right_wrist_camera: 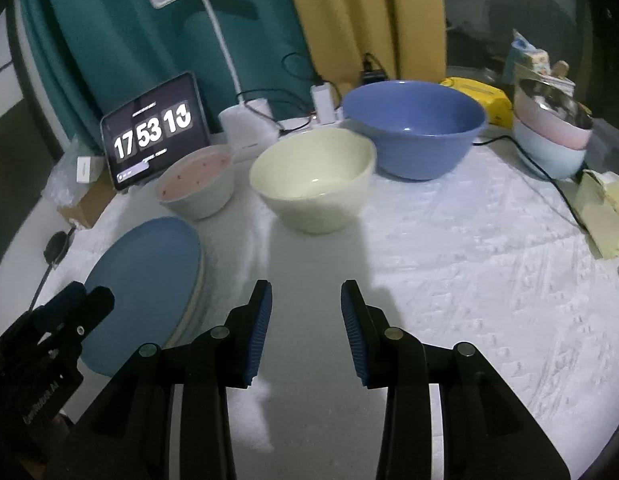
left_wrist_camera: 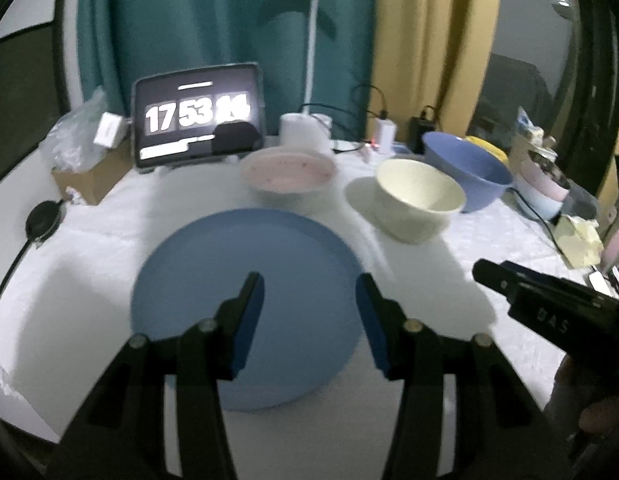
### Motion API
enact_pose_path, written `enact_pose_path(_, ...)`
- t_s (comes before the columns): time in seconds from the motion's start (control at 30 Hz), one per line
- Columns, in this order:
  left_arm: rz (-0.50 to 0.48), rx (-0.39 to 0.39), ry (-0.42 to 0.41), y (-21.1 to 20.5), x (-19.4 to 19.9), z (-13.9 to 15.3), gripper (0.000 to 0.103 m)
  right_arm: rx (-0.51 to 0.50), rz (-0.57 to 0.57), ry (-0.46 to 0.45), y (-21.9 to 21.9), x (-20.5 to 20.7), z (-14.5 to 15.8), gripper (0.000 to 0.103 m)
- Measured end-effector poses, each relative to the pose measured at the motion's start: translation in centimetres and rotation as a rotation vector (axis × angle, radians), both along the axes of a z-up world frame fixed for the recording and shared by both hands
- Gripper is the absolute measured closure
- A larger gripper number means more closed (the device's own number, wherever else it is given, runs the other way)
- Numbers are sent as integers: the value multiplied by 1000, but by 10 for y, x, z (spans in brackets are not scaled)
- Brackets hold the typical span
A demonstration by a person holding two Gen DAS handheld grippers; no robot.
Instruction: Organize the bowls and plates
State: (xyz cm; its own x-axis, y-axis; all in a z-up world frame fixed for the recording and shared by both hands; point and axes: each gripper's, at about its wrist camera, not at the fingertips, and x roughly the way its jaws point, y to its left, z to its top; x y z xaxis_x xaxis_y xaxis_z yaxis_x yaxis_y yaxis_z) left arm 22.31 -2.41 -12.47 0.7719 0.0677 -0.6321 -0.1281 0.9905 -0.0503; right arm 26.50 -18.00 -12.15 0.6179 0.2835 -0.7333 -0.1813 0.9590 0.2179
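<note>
A blue plate lies on the white cloth; in the right wrist view the blue plate tops a stack of plates. My left gripper hovers above it, open, with nothing between its fingers. Behind stand a pink-lined bowl, a cream bowl and a large blue bowl. My right gripper is open over bare cloth in front of the cream bowl, empty. The pink-lined bowl and the blue bowl sit to either side of it.
A tablet showing a clock and a white desk lamp stand at the back. A cardboard box is at back left. Stacked pastel bowls, a yellow packet and cables crowd the right side.
</note>
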Motion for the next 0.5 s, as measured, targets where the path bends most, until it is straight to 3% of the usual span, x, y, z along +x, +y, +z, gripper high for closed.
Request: enact_pose_path(0.5, -99, 12, -2, -66, 26, 7, 53, 20, -69, -29, -69, 10, 2, 65)
